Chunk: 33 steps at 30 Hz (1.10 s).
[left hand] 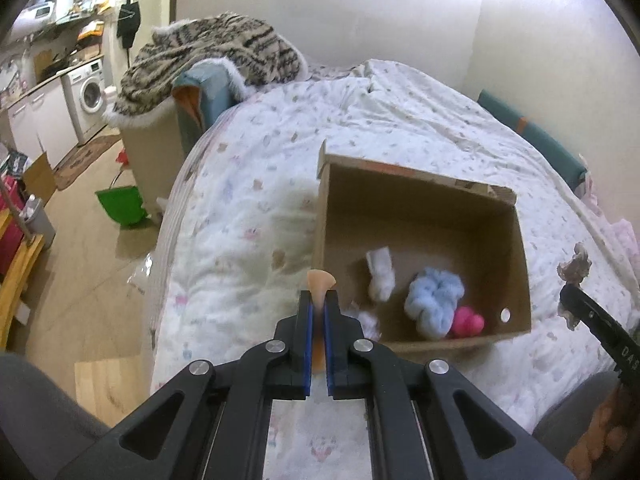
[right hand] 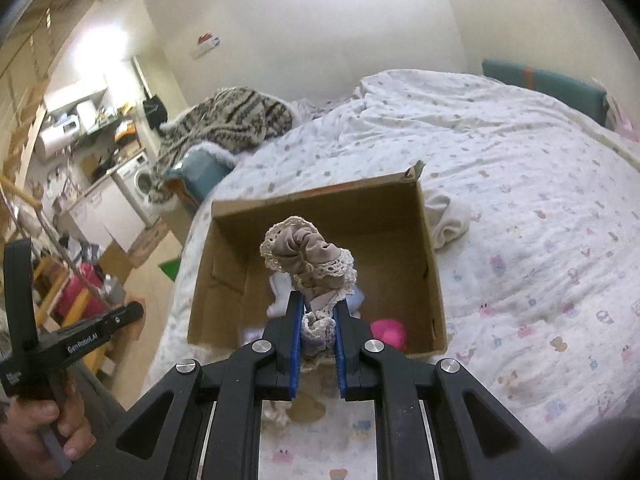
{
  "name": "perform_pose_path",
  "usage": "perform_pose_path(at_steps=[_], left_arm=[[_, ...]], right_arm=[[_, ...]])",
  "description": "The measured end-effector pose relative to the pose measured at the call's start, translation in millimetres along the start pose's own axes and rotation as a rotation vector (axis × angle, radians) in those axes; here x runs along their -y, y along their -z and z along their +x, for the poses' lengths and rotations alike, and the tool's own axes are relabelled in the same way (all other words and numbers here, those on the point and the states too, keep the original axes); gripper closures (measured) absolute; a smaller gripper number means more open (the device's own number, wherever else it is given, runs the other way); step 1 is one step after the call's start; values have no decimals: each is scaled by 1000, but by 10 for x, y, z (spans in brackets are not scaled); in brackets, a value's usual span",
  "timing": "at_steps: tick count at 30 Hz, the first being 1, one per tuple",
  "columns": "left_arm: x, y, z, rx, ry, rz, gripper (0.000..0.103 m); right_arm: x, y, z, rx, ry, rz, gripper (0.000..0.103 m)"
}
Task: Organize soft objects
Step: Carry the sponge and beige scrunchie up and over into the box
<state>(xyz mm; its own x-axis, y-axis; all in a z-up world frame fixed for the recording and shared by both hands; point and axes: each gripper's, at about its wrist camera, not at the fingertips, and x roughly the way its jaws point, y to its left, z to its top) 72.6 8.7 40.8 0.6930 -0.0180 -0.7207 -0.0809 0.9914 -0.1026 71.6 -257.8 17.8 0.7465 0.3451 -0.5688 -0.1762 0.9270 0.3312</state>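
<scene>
On the left, our left gripper (left hand: pixel 319 307) is clamped on a small peach-coloured soft piece (left hand: pixel 321 283) whose flared end sticks out past the fingertips; it hovers over the patterned quilt of the bed (left hand: pixel 248 184), just beside the near left corner of the open cardboard box (left hand: pixel 520 240), not yet above its opening. We cannot tell what this peach thing is beyond soft and rubbery-looking. Inside the box lie a white fluffy piece (left hand: pixel 380 276), a pale blue fluffy scrunchie (left hand: pixel 434 300) and a pink plush item (left hand: pixel 468 322), the pink one touching the blue one near the front wall. Moving right, our right gripper (right hand: pixel 318 312) is closed on a beige scrunchie with a lace edge (right hand: pixel 308 256), which stands up from the fingertips directly over the box interior (right hand: pixel 424 240). Farther right, a cream-coloured cloth bundle (right hand: pixel 446 216) rests on the bed against the outside of the box's right wall, so it is not yet sorted. We judge that we are mid-task, at the drop step: two items are carried and three are already in. The next move calls for opening the right jaws so the scrunchie falls onto the free box floor, then carrying the left gripper rightward over the box rim before releasing. The soft scrunchie may cling to the blue pads, so a wide opening seems wise.
</scene>
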Motion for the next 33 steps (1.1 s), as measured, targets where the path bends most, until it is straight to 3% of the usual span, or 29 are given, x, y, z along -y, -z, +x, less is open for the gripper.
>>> perform_pose_path(at_steps=[11,21,33], left_arm=[[344,-277,421,-3,2,121,98],[426,-141,843,-58,74,121,98],[445,-77,1078,-127,58,122,97]], right_arm=[[144,-154,385,-51,18,-20,88],[288,38,769,-158,51,23,88],[434,161,949,-253,78,97,88]])
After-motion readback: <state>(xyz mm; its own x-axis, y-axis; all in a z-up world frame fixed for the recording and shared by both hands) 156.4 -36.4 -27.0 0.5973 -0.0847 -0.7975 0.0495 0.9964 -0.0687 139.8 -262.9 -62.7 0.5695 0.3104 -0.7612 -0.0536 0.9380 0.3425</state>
